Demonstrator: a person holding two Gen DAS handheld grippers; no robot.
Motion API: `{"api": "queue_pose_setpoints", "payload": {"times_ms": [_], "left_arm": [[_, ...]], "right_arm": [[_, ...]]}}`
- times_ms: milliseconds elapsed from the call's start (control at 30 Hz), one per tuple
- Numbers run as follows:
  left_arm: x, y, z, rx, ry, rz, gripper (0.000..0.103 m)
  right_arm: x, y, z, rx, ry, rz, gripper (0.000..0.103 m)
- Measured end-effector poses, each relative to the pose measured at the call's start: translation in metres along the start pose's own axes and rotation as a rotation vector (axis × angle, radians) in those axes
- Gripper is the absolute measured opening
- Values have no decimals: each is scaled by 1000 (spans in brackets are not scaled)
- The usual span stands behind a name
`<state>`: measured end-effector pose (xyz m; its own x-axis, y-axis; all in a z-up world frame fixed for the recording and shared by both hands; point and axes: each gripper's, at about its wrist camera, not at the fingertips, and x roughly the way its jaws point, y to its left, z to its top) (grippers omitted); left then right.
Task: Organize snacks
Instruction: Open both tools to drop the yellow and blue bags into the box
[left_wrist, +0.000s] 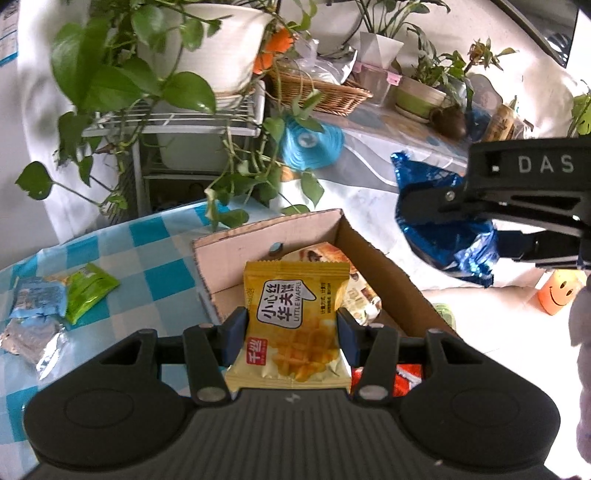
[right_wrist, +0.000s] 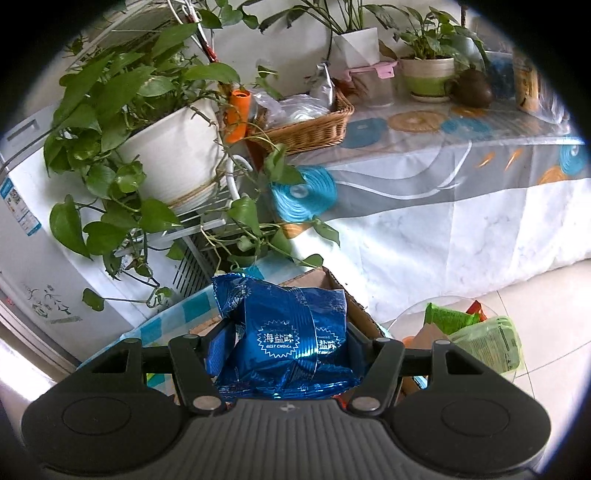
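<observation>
We note the yellow waffle packet (left_wrist: 295, 325) clamped between the left gripper (left_wrist: 291, 332) pads, held above the open cardboard box (left_wrist: 269, 236), which sits on the blue-checked tablecloth (left_wrist: 147, 266). The right gripper (right_wrist: 284, 350) pinches a blue foil snack packet (right_wrist: 284, 332) above the box's far right corner. Green, blue and silver packets (left_wrist: 48, 310) lie near the cloth's left edge.
</observation>
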<state>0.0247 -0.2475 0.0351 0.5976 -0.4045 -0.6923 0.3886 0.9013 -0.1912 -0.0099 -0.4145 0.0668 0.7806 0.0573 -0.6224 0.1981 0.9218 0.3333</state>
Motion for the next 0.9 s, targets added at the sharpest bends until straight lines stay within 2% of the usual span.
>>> {"api": "queue_pose_setpoints", "payload": {"times_ms": [133,200,267,300,600,900], "left_arm": [[6,-3,4,7,6,-12,53],[6,-5,6,16,11,-15,72],[4,-7,7,19,5,20,89],[3,-7,8,27,3,39,92],[-6,1,6,90,20,109,92],[-15,25,7,64,22,144,94]], "right_arm": [[2,0,0,16,10,-12,69],[3,-1,1,23,5,-24,72],[2,-2,2,39,-2,-27,80],[2,-3,2,48,-4,-29,82],[1,-3,3,81,-18,-23,88],[8,13,3,45,-3,3,92]]}}
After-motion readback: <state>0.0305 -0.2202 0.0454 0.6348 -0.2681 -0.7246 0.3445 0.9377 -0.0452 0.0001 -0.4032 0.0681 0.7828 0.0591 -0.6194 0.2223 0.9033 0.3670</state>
